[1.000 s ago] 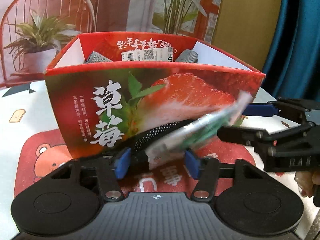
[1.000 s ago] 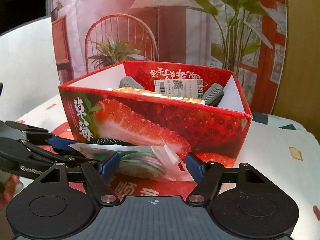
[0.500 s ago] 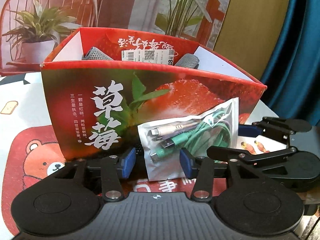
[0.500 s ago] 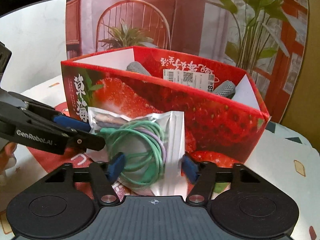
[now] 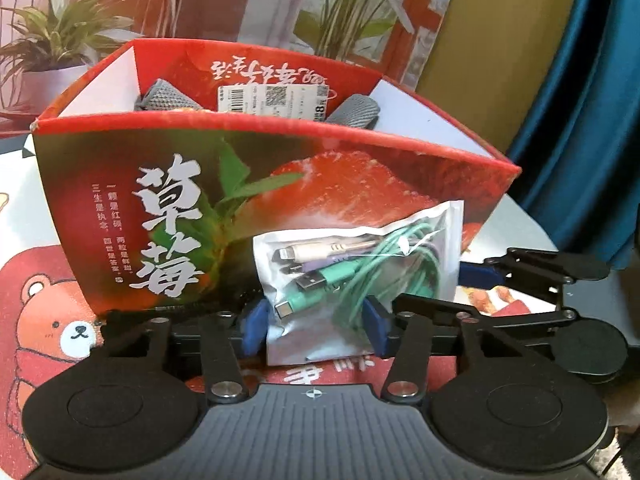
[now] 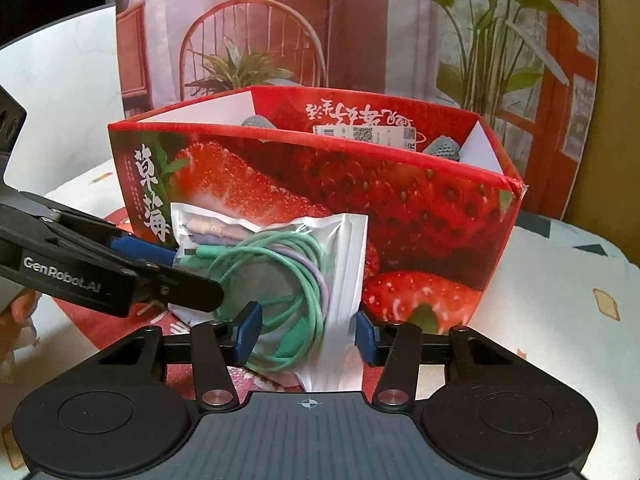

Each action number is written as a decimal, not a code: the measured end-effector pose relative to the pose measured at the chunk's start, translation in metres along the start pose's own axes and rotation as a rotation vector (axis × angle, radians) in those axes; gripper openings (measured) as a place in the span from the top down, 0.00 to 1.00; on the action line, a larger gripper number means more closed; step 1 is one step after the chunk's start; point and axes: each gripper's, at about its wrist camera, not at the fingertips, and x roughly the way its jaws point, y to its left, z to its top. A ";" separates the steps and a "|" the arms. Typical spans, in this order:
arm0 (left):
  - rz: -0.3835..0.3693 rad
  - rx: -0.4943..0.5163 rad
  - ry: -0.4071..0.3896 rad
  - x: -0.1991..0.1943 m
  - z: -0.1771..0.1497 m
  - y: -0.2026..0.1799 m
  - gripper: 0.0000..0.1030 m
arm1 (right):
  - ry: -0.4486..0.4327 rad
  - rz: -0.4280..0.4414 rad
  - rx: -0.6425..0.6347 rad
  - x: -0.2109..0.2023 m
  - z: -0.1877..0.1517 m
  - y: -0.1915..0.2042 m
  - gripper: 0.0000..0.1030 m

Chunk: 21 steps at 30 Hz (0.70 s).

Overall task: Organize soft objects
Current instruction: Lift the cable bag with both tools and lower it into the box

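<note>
Left gripper (image 5: 314,322), blue pads: clamped on clear zip pouch of coiled green cables (image 5: 360,276). Right gripper (image 6: 306,334): jaws closing around pouch's other end; contact unclear. "GenRobot.AI" on arm. Behind: red strawberry-print cardboard box (image 5: 180,200), "草莓"; contents mostly hidden, grey mesh, barcode label.

Backdrop (image 6: 360,20): printed room scene, top of the frame; red chair (image 6: 248,40) and potted plant (image 5: 52,40) at upper left.
Curtain (image 5: 592,120): blue, right edge.
Tablecloth (image 6: 560,300): white, small toast prints, lower right.
Mat (image 5: 40,300): red, cartoon bear, lower left.
</note>
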 end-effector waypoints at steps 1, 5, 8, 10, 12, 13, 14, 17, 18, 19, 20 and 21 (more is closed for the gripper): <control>0.003 0.008 -0.003 -0.002 0.001 -0.002 0.53 | 0.000 -0.002 0.006 -0.001 0.001 0.001 0.60; 0.011 0.035 -0.028 -0.017 0.004 -0.008 0.58 | -0.005 -0.006 0.022 -0.008 0.007 0.006 0.65; 0.013 0.043 -0.053 -0.030 0.006 -0.011 0.59 | -0.023 -0.004 0.036 -0.019 0.012 0.007 0.65; 0.015 0.043 -0.064 -0.037 0.007 -0.012 0.59 | -0.035 -0.004 0.031 -0.026 0.015 0.010 0.66; 0.015 0.042 -0.079 -0.047 0.009 -0.015 0.59 | -0.046 -0.007 0.025 -0.033 0.019 0.013 0.67; 0.016 0.043 -0.087 -0.051 0.009 -0.016 0.59 | -0.053 -0.008 0.024 -0.037 0.021 0.015 0.67; 0.018 0.045 -0.096 -0.055 0.011 -0.018 0.59 | -0.059 -0.008 0.025 -0.041 0.023 0.016 0.67; 0.020 0.049 -0.123 -0.068 0.015 -0.022 0.59 | -0.079 -0.007 0.025 -0.051 0.030 0.019 0.67; 0.021 0.050 -0.131 -0.071 0.016 -0.023 0.59 | -0.086 -0.007 0.022 -0.054 0.032 0.020 0.67; 0.021 0.051 -0.138 -0.075 0.018 -0.024 0.59 | -0.094 -0.008 0.019 -0.058 0.035 0.022 0.67; 0.022 0.054 -0.146 -0.078 0.020 -0.025 0.59 | -0.100 -0.008 0.016 -0.060 0.038 0.022 0.67; 0.023 0.057 -0.154 -0.081 0.022 -0.026 0.59 | -0.106 -0.009 0.015 -0.063 0.041 0.024 0.67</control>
